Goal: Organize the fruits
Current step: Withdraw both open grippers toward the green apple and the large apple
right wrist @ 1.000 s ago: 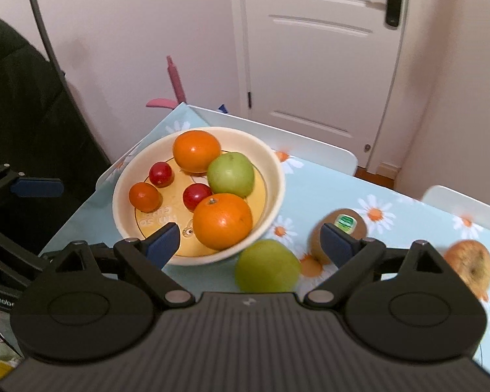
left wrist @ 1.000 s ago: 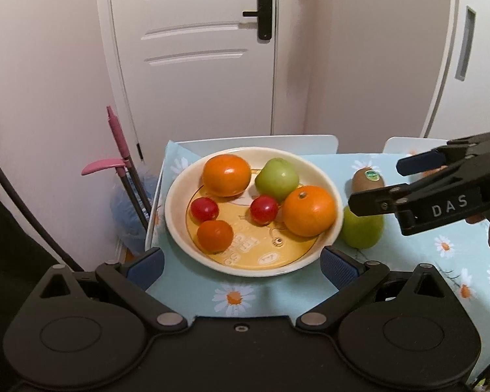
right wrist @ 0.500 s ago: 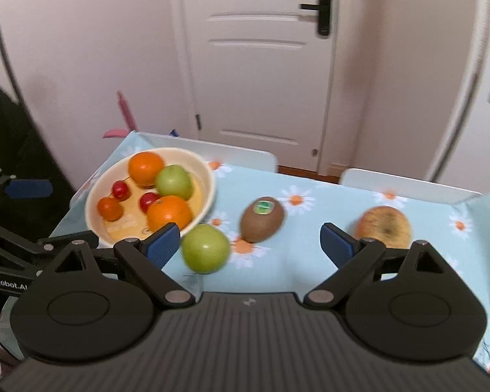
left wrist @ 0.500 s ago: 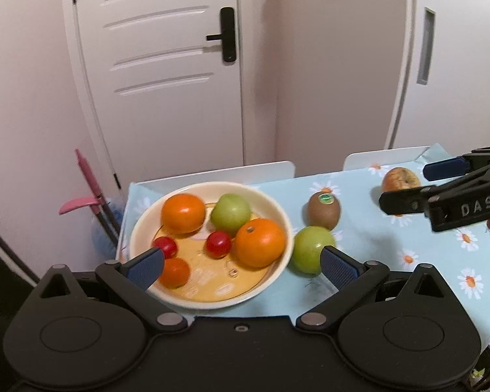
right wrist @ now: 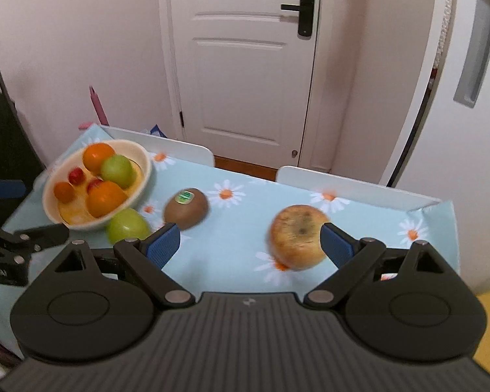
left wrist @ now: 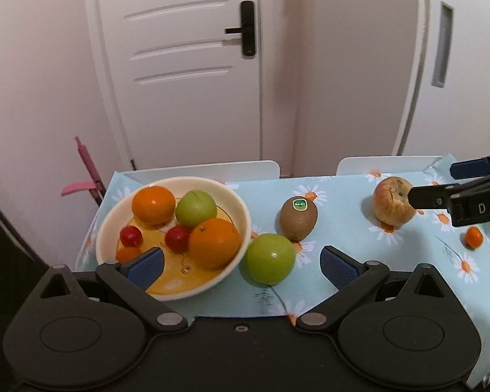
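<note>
- Compared with the frames one second ago, both views have swung toward the right of the table: the bowl (left wrist: 245, 210), then centred between the left gripper's fingers, now sits behind its left finger, and the wrinkled apple (left wrist: 393, 201) and a small orange fruit (left wrist: 473, 237) have come into the left wrist view.
- In the right wrist view, the bowl (right wrist: 145, 166) has shifted from the centre to the far left, and the wrinkled apple (right wrist: 297, 236) has moved from the right edge to just beside the right finger.
- Left gripper (left wrist: 241, 264): jaws spread wide, holding nothing. The green apple (left wrist: 270, 258) lies on the daisy-print tablecloth (left wrist: 343, 222) between the fingers, touching neither, just beside the bowl's rim.
- Right gripper (right wrist: 250, 241): jaws spread wide, holding nothing. The wrinkled apple rests on the tablecloth (right wrist: 245, 215) inside the opening, close against the right finger (right wrist: 338, 246); whether it touches is unclear owing to motion blur.
- The kiwi (right wrist: 186, 208), with a green sticker, lies just beyond the left finger (right wrist: 163, 245) of the right gripper, beside the green apple (right wrist: 127, 225).
- Bowl contents: two oranges, a green fruit, two red cherry tomatoes and a small orange one.
- A white door (left wrist: 186, 65) stands behind the table.
</note>
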`<state>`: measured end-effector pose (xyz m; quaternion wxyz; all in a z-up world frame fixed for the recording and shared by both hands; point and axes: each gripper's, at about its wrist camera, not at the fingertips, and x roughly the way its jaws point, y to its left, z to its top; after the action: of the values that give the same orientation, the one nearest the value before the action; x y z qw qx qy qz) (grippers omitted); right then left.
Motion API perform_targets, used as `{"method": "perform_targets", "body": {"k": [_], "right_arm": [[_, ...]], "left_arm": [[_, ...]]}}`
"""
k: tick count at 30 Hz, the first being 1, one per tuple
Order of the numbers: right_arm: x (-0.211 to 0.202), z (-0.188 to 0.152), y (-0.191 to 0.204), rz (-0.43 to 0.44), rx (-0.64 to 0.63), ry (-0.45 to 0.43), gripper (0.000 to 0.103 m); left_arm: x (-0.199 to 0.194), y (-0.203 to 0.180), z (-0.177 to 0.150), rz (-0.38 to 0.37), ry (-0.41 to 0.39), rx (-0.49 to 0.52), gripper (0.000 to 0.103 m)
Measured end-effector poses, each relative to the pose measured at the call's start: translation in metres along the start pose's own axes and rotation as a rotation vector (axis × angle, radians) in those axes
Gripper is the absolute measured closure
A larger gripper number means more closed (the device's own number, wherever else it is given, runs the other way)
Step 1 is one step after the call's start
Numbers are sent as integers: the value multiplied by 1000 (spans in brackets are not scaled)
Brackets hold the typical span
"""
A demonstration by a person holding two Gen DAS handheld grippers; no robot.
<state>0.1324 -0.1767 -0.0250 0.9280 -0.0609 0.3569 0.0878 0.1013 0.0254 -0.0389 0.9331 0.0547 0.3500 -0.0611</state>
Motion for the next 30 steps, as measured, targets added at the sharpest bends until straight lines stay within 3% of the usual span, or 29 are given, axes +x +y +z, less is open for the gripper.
{"method": "perform_targets", "body": {"k": [10,19,30], "right_arm": [[40,-13,-49,75,-41,42,0],[70,-22,-71,127,-39,73,0],[93,-26,-73,172,-44,83,0]], "left_arm": [[32,-32,-9,122,44,-171,3],[74,-34,-16,165,78,-383,20],[99,-37,-18,199,86,-447,35]]}}
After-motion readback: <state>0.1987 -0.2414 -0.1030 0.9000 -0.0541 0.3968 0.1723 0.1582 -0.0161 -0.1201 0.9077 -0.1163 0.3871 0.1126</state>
